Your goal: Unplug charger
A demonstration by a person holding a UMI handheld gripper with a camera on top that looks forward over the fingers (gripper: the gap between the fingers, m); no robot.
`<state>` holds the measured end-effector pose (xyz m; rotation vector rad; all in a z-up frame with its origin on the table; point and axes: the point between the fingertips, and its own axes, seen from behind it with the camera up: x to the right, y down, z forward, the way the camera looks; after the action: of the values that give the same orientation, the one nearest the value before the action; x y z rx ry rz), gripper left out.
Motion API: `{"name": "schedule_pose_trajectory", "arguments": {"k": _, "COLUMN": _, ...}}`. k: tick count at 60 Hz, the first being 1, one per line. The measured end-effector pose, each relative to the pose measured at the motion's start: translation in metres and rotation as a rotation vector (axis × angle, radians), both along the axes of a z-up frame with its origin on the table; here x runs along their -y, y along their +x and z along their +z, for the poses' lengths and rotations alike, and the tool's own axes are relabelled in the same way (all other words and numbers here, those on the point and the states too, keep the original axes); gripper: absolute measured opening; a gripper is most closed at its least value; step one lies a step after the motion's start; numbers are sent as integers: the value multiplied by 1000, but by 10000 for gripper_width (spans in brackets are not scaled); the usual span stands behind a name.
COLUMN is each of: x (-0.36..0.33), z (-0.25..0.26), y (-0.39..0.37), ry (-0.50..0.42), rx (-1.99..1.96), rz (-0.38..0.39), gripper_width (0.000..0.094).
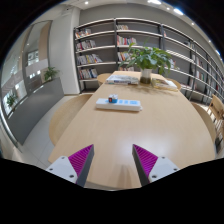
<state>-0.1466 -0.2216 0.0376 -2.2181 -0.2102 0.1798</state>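
Observation:
A white power strip (118,103) lies on the wooden table (150,130), well beyond my fingers, with a small blue and white charger (112,98) standing on its left part. My gripper (112,160) is open and empty, held above the near part of the table, with its magenta pads (82,157) wide apart. Nothing stands between the fingers.
A potted green plant (147,60) stands at the table's far end beside some papers (124,79). Bookshelves (110,45) line the back wall. Wooden chairs (212,112) stand at the right and far sides. A grey floor aisle (30,110) runs on the left.

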Motion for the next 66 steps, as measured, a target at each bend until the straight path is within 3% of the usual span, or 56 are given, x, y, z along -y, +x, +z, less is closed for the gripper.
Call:
{"name": "schedule_pose_trajectory", "arguments": {"k": 9, "x": -85, "z": 2, "y": -41, "ry": 11, "rx": -7, "rz": -11, "gripper_width": 766}}
{"name": "schedule_pose_trajectory", "arguments": {"k": 20, "x": -194, "z": 6, "y": -54, "ry": 43, "rx": 5, "rz": -80, "gripper_width": 742}}
{"name": "schedule_pose_trajectory", "arguments": {"k": 28, "x": -241, "z": 8, "y": -61, "ry": 51, "rx": 9, "rz": -87, "gripper_width": 592}}
{"name": "schedule_pose_trajectory", "arguments": {"k": 36, "x": -247, "z": -14, "y": -48, "ry": -13, "rx": 62, "rz": -120, "gripper_width": 323}}
{"name": "schedule_pose_trajectory", "arguments": {"k": 39, "x": -247, "z": -12, "y": -46, "ry": 5, "rx": 26, "rz": -138, "gripper_width": 270}}
{"name": "schedule_pose_trajectory", "arguments": {"k": 52, "x": -246, "z": -15, "y": -47, "ry": -22, "rx": 31, "rz": -118, "gripper_width": 116}}
{"name": "schedule_pose_trajectory", "arguments": {"k": 55, "x": -245, "z": -16, "y": -47, "ry": -87, "rx": 27, "rz": -129, "gripper_width": 106}}
{"name": "schedule_pose_trajectory", "arguments": {"k": 57, "x": -244, "z": -9, "y": -47, "ry": -127, "rx": 62, "rz": -98, "gripper_width": 106}}
{"name": "schedule_pose_trajectory", "arguments": {"k": 58, "x": -248, "z": 14, "y": -44, "ry": -92, "rx": 74, "rz": -74, "gripper_width": 107}}
{"name": "schedule_pose_trajectory", "arguments": {"k": 62, "x": -289, "z": 165, "y": -32, "ry": 237, "rx": 21, "rz": -81, "gripper_width": 104}}
{"name": "schedule_pose_trajectory", "arguments": {"k": 64, "x": -300, "z": 234, "y": -12, "ry": 341, "rx": -6, "rz": -106, "gripper_width": 103}}
{"name": "schedule_pose_trajectory", "arguments": {"k": 66, "x": -306, "z": 253, "y": 14, "ry": 403, "rx": 11, "rz": -152, "gripper_width": 103}}
